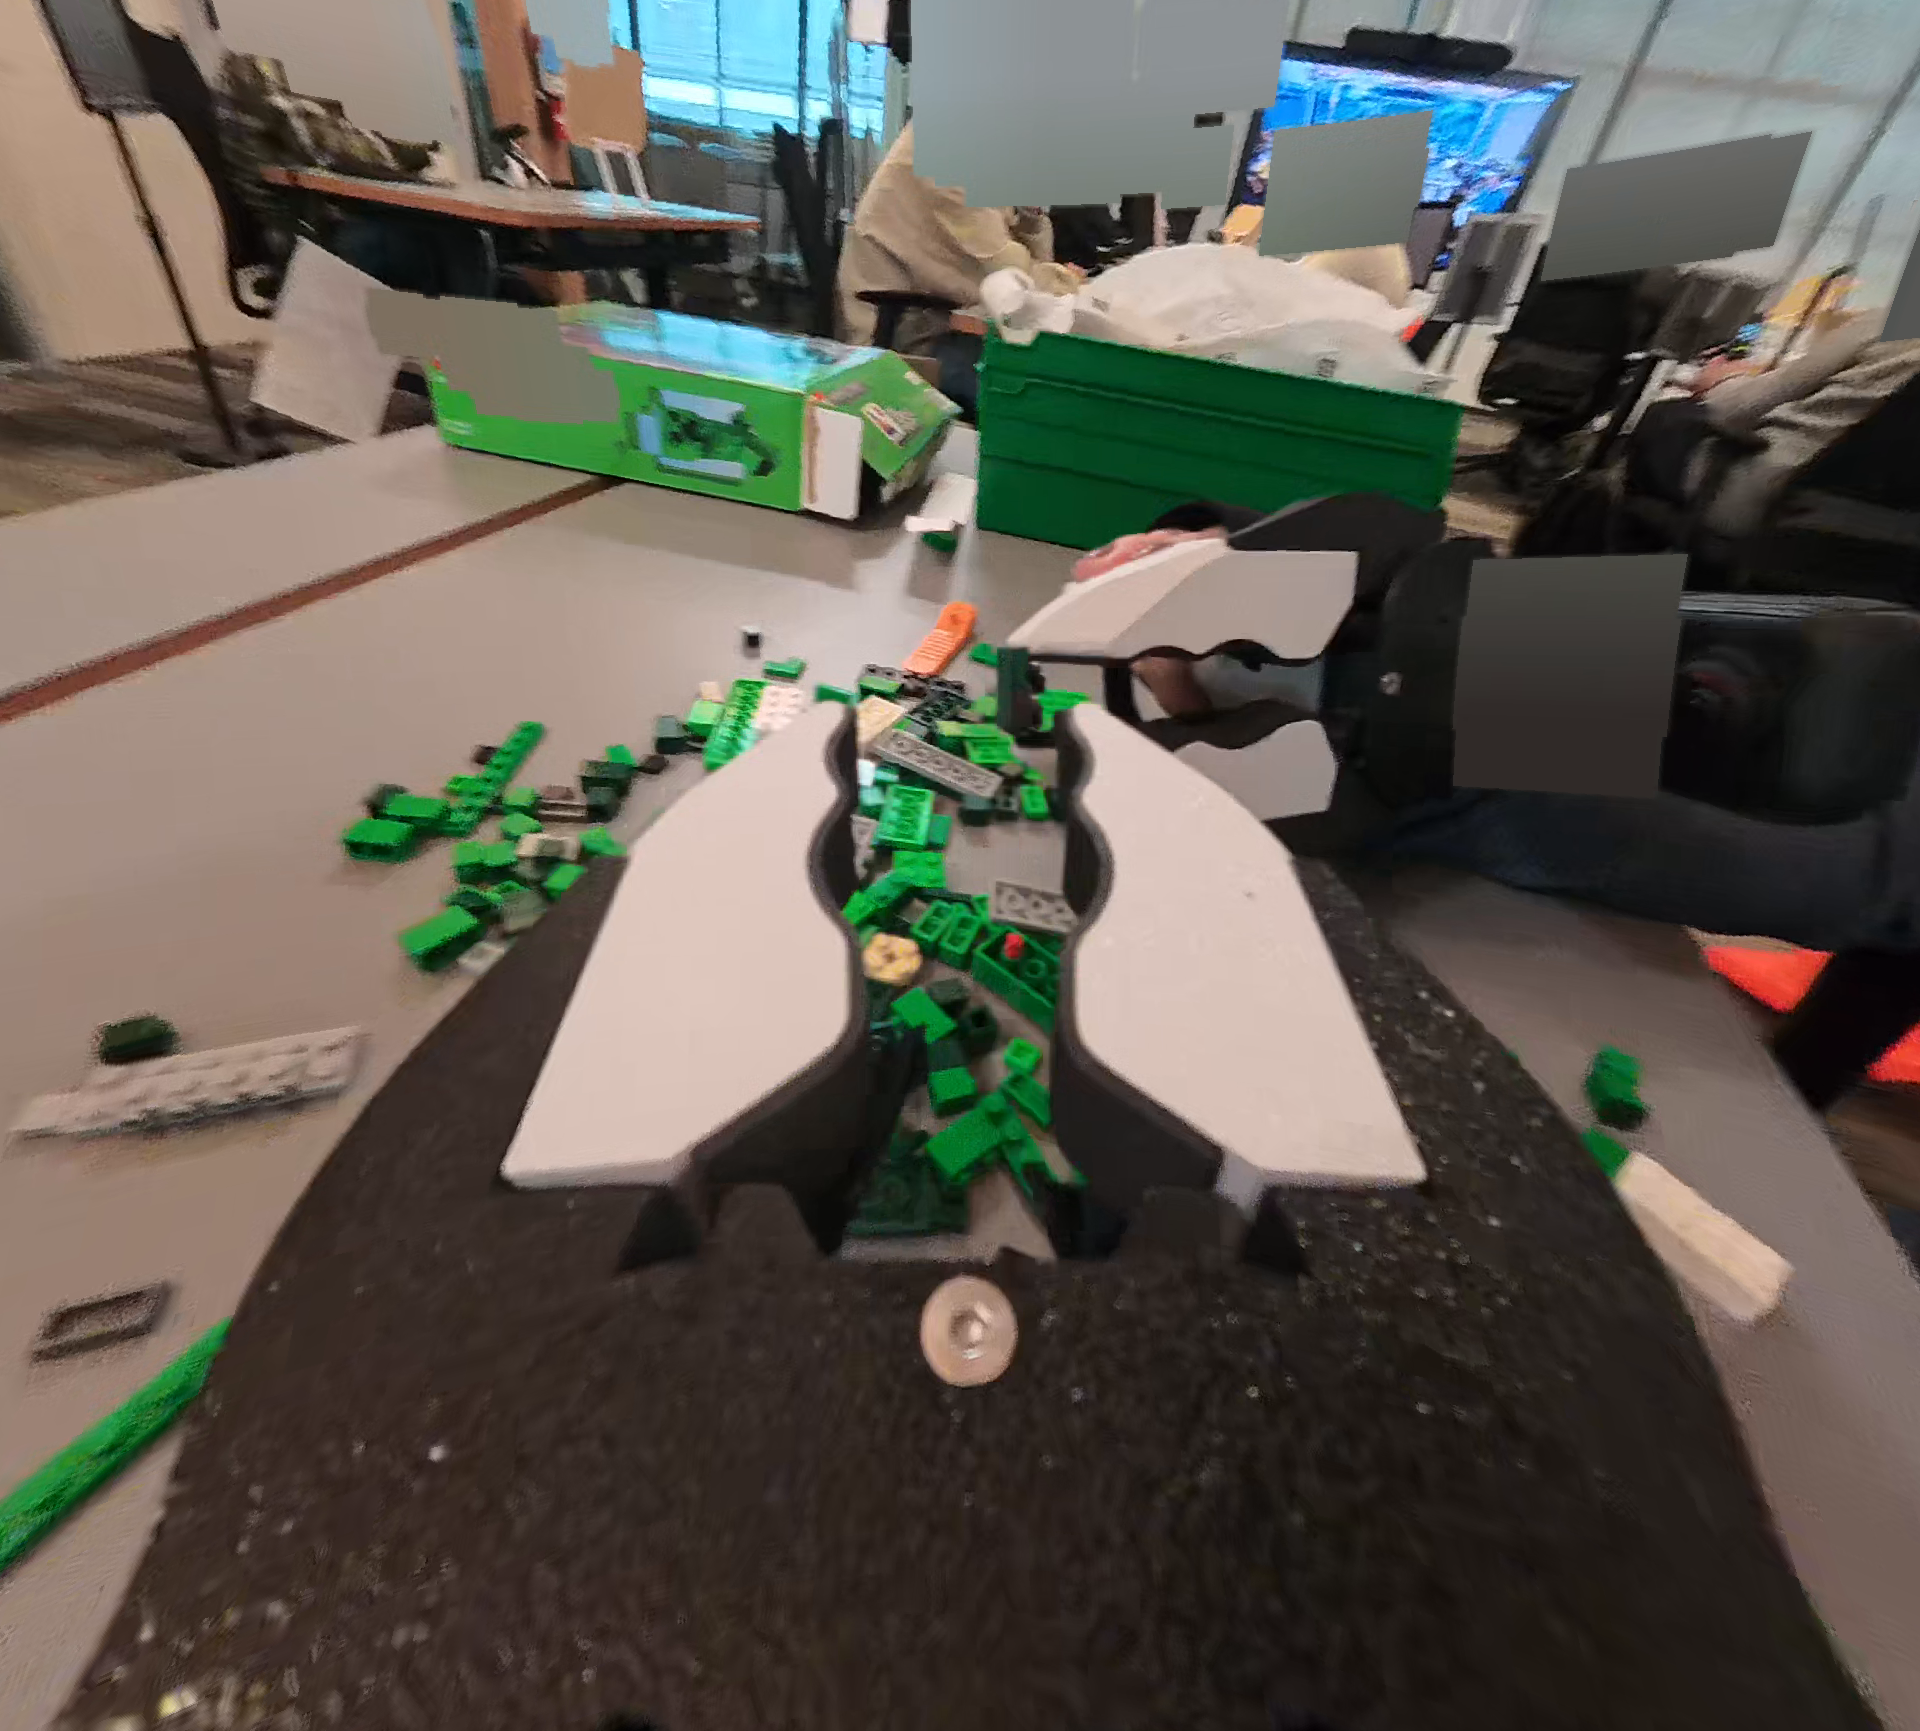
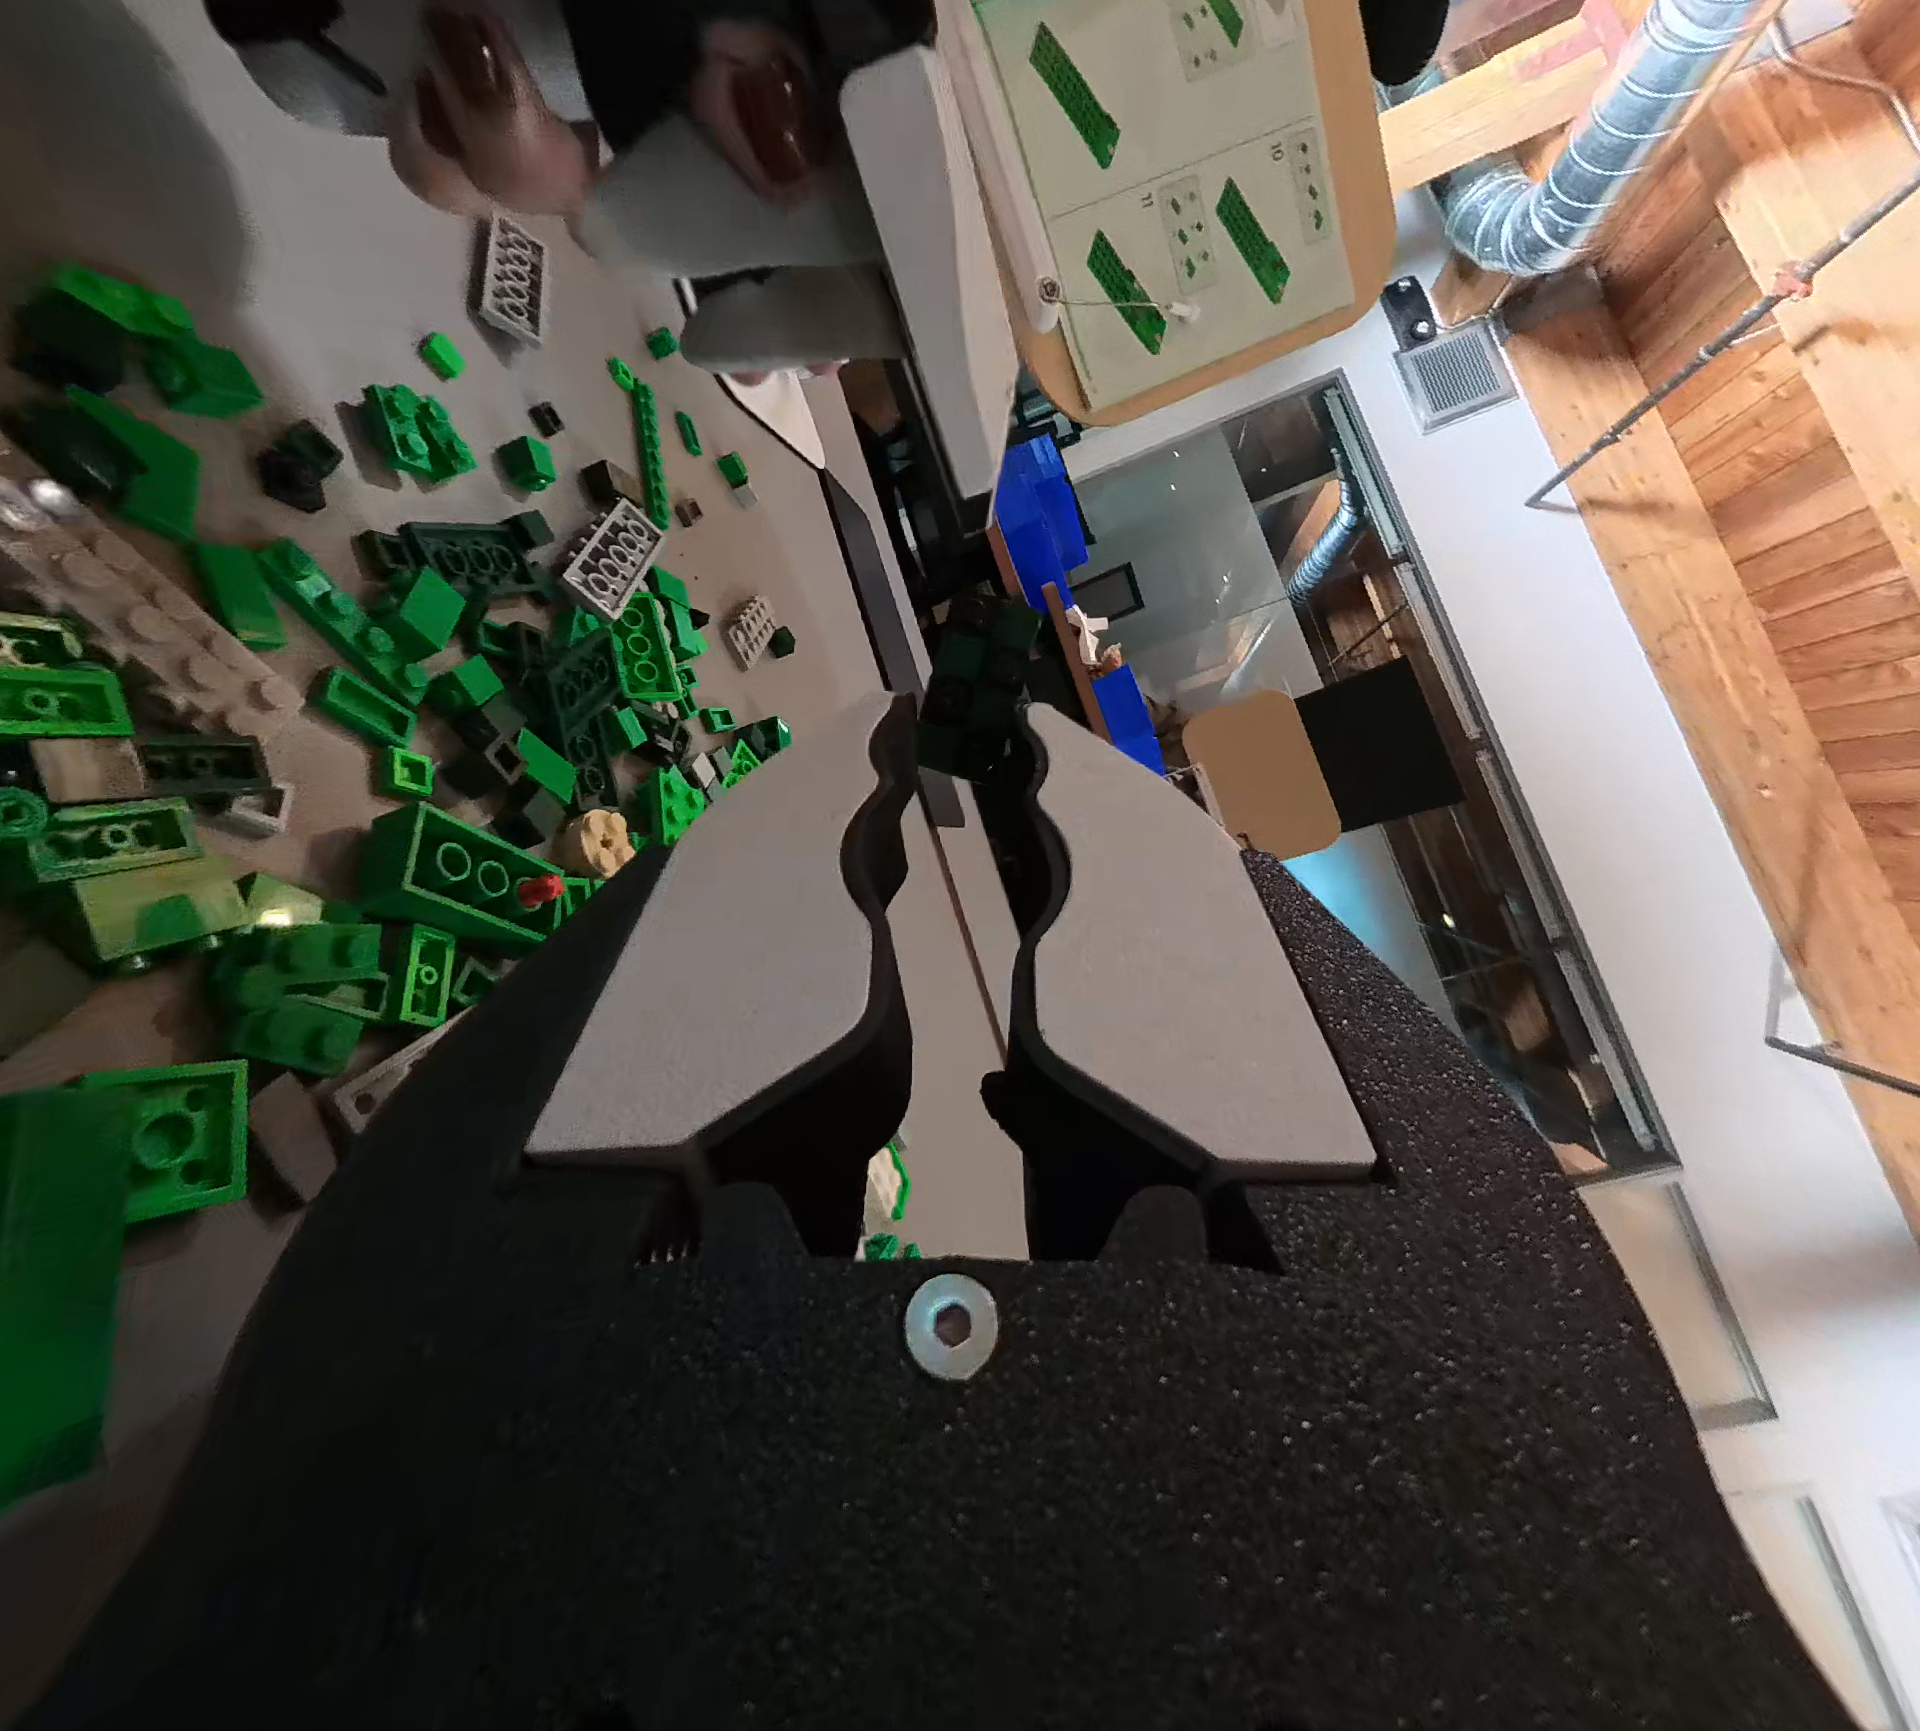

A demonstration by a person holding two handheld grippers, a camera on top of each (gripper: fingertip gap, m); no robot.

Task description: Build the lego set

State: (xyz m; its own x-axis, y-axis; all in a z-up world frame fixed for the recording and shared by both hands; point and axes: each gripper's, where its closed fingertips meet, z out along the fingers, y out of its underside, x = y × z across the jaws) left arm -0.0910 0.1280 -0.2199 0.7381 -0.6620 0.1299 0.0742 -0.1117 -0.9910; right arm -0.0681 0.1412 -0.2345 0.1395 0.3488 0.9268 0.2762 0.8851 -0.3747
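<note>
I have the right gripper [image 2: 961, 720] rolled on its side, pinching a small dark green assembly [image 2: 971, 694] at the very tips; the gap is only as wide as that stack of bricks. From the left wrist view I see the same gripper [image 1: 1023, 679] coming in from the right with the dark green piece [image 1: 1013, 694] standing upright at its tips, above the far edge of the loose pile [image 1: 935, 850].

My left gripper [image 1: 961, 725] hangs over the pile with its fingers parted wide and nothing between them. Green, dark green and grey bricks lie scattered on the grey table [image 1: 260, 694] beneath it.

I judge the step to be picking the next part to add to the held stack. The open instruction booklet [image 2: 1164, 123] sits on a stand past the pile, so I would check the pictured part first. A grey plate [image 1: 935, 762] and a tan round piece [image 1: 891, 957] lie in the heap, along with 1 small red stud [image 1: 1013, 943].

To do this well I would lower the left fingers around 1 isolated brick, not a cluster, and close squarely on its flat sides. The right grip is shallow, so I would press gently to avoid twisting the stack out.
</note>
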